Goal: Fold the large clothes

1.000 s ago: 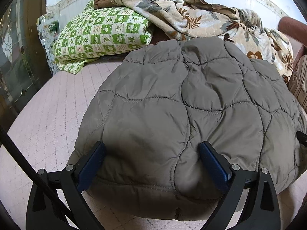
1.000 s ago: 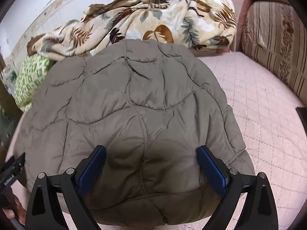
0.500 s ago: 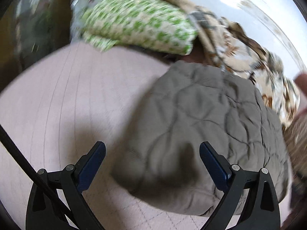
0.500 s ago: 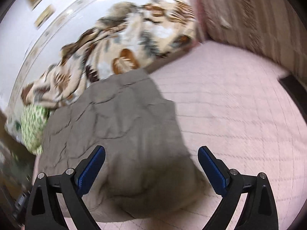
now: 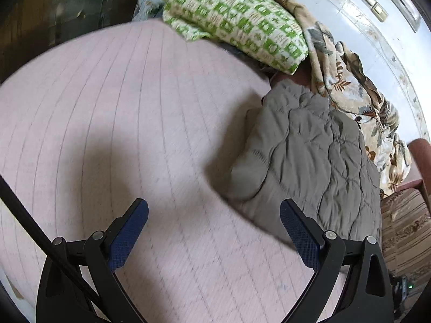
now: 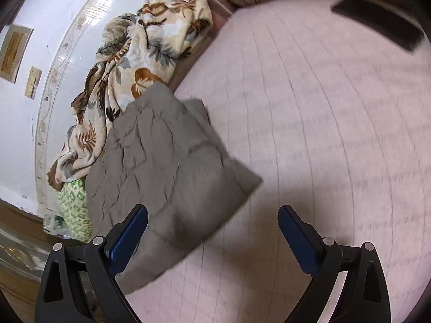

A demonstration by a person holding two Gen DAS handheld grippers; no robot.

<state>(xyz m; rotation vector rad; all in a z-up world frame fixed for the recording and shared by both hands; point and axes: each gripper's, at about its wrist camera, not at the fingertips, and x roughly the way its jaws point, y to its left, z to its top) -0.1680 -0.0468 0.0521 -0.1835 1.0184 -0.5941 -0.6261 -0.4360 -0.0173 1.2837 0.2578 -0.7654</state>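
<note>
The quilted jacket (image 5: 309,161) lies folded compactly on the bed (image 5: 121,107); the left gripper (image 5: 214,231) and the right gripper (image 6: 212,239) are spread wide, holding nothing; the folding seems finished.

olive-grey quilted jacket (image 5: 317,158), pale pink grid-stitched bedcover (image 5: 121,113), green-white check pillow (image 5: 242,18), cream-brown leaf-print blanket (image 6: 129,62), blue gripper pads (image 5: 129,232)

The black left gripper with blue-padded fingers (image 5: 214,231) stands wide apart and empty at the bottom of the frame, over a pale pink quilted mattress cover (image 5: 121,123). A folded grey-brown quilted puffer jacket (image 5: 312,158) lies at centre right. A green-and-white patterned pillow (image 5: 237,18) sits at the top, beside a crumpled beige leaf-print blanket (image 5: 358,94) along the upper right.
</note>
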